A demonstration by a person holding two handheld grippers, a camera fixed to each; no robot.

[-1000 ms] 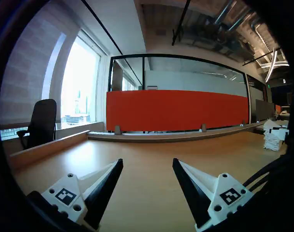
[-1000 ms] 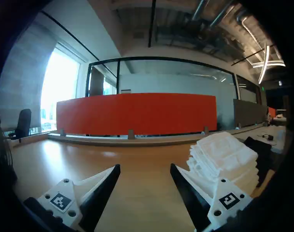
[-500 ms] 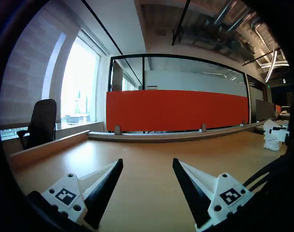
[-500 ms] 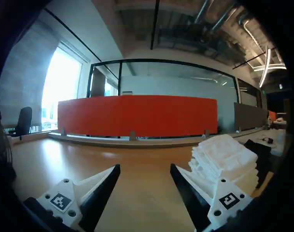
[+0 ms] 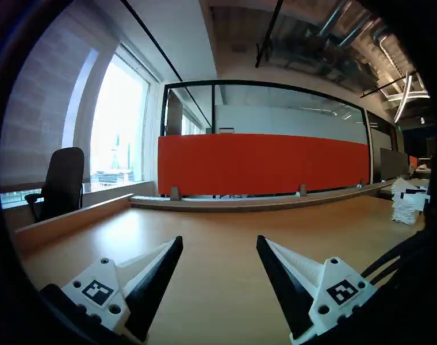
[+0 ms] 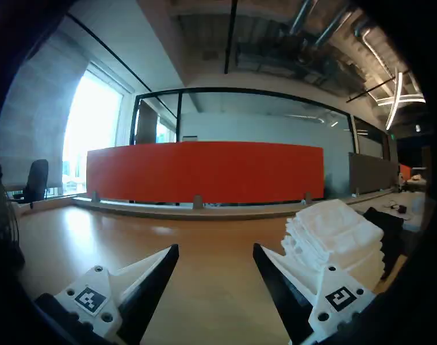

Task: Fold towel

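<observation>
A stack of folded white towels (image 6: 333,236) sits on the table (image 6: 103,230) at the right. In the right gripper view it lies just beyond the right-hand finger of the right claw (image 6: 215,247), whose finger overlaps its lower part, and it is close to the table's right side. Whether finger and cloth touch cannot be told. A black object (image 6: 392,227) lies right behind the stack. In the left gripper view the same stack (image 5: 407,201) is small and far off at the right border.

The wooden top between both claws and the far edge is bare and broad. That far edge ends at a low raised ledge (image 5: 247,202) carrying an orange partition (image 5: 264,164), seen also from the right claw (image 6: 204,172). To the left a wooden rim borders the table, with an office chair (image 5: 60,184) and a bright window (image 5: 118,132) beyond it.

The left claw (image 5: 218,238) is held low over the table, level and aimed at the partition, its fingers spread wide with nothing between them. Black cables (image 5: 402,253) run past its right finger. The right claw is held the same way, fingers apart and empty.
</observation>
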